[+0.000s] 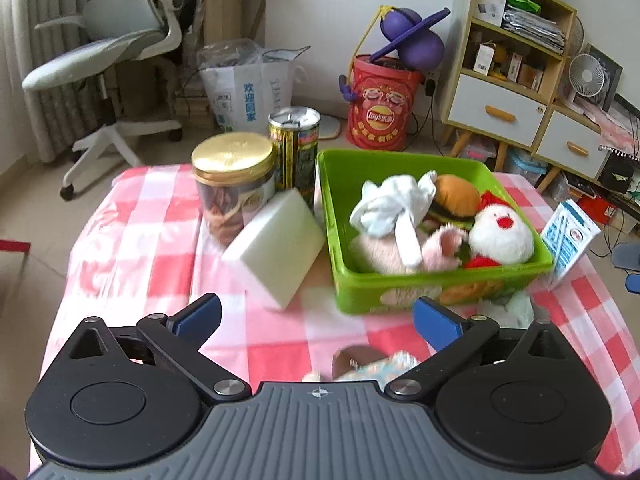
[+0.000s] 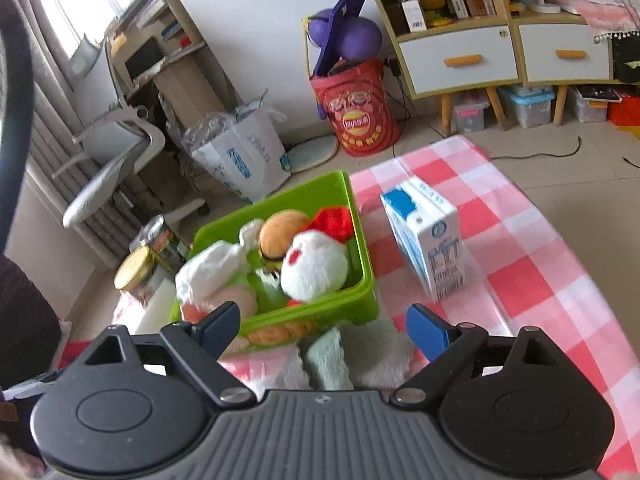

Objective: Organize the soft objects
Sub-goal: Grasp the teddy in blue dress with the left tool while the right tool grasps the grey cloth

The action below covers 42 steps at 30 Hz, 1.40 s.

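A green bin (image 1: 436,284) (image 2: 362,240) on the pink checked table holds a white cloth (image 1: 394,200), a burger plush (image 1: 456,196), a pink plush (image 1: 384,256) and a white-and-red plush (image 1: 500,236) (image 2: 314,268). My left gripper (image 1: 318,316) is open above the table in front of the bin; a small patterned soft toy (image 1: 376,364) lies below it. My right gripper (image 2: 322,330) is open just above a pale green fluffy cloth (image 2: 352,356) that lies in front of the bin. A white sponge block (image 1: 280,248) leans left of the bin.
A gold-lidded jar (image 1: 232,184) and a tall can (image 1: 295,148) stand left of the bin. A blue-and-white milk carton (image 2: 428,240) (image 1: 568,236) stands to its right. Beyond the table are an office chair (image 1: 112,52), a red bucket (image 1: 380,108) and a shelf unit (image 1: 516,64).
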Motion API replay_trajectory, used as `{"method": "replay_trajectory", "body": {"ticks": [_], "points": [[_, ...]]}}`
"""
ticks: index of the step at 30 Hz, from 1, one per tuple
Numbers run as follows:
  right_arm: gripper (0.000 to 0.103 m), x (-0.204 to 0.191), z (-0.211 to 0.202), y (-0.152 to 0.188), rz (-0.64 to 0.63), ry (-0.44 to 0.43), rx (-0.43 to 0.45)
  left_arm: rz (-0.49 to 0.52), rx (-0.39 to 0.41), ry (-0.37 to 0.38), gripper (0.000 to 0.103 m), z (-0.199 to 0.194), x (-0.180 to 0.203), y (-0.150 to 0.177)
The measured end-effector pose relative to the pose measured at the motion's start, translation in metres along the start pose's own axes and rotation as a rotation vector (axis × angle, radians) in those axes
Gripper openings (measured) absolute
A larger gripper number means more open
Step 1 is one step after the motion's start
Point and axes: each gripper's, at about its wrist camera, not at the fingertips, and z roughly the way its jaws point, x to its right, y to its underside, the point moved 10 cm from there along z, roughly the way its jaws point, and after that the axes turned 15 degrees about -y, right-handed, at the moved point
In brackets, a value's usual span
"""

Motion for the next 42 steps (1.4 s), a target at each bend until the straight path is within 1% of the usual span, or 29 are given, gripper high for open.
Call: {"method": "replay_trajectory", "body": {"ticks": [3, 6, 9, 15, 18, 23, 28, 32, 33, 35, 36, 37, 38, 39, 41, 42], "points": [[0.066, 0.001, -0.001, 0.008, -0.015, 0.029, -0.032, 0.005, -0.010, 0.006, 0.098, -0.005, -0.002, 0.011], [0.066, 0.005, -0.002, 0.019, 0.001, 0.047, -0.064, -0.001, -0.008, 0.016, 0.098, -0.009, -0.005, 0.024], [0.066, 0.011, -0.001, 0.032, 0.023, 0.059, -0.108, 0.034, -0.031, 0.018, 0.098, -0.008, -0.005, 0.038], [0.066, 0.010, 0.002, 0.048, 0.004, 0.070, -0.156, 0.070, -0.049, 0.034, 0.098, -0.005, -0.008, 0.056], [0.066, 0.005, 0.007, 0.055, -0.014, 0.064, -0.179, 0.081, -0.045, 0.044, 0.098, -0.003, -0.010, 0.063], [0.066, -0.006, 0.021, 0.073, -0.067, 0.060, -0.236, 0.122, -0.023, 0.089, 0.098, 0.003, -0.009, 0.076], [0.066, -0.006, 0.039, 0.091, -0.023, 0.032, -0.297, 0.177, -0.024, 0.145, 0.096, 0.010, -0.006, 0.087], [0.062, -0.005, 0.047, 0.094, 0.000, 0.027, -0.300, 0.184, -0.015, 0.185, 0.094, 0.012, -0.005, 0.089], [0.060, -0.004, 0.049, 0.094, 0.003, 0.027, -0.295, 0.189, -0.013, 0.194, 0.093, 0.012, -0.004, 0.089], [0.058, -0.003, 0.052, 0.093, 0.009, 0.024, -0.280, 0.208, -0.005, 0.207, 0.087, 0.013, -0.001, 0.091], [0.055, -0.002, 0.053, 0.092, 0.010, 0.019, -0.270, 0.220, -0.008, 0.207, 0.081, 0.014, 0.000, 0.092], [0.049, 0.000, 0.055, 0.092, 0.016, 0.016, -0.262, 0.232, -0.015, 0.205, 0.078, 0.015, 0.001, 0.094], [0.047, 0.002, 0.057, 0.093, 0.025, 0.015, -0.259, 0.244, -0.012, 0.195, 0.077, 0.015, 0.002, 0.095], [0.042, 0.005, 0.059, 0.093, 0.039, 0.013, -0.255, 0.258, -0.005, 0.186, 0.075, 0.015, 0.003, 0.096], [0.035, 0.010, 0.063, 0.094, 0.072, -0.003, -0.246, 0.272, 0.000, 0.166, 0.068, 0.015, 0.004, 0.096], [0.033, 0.011, 0.063, 0.094, 0.082, -0.010, -0.241, 0.277, -0.001, 0.151, 0.063, 0.016, 0.003, 0.096]]}}
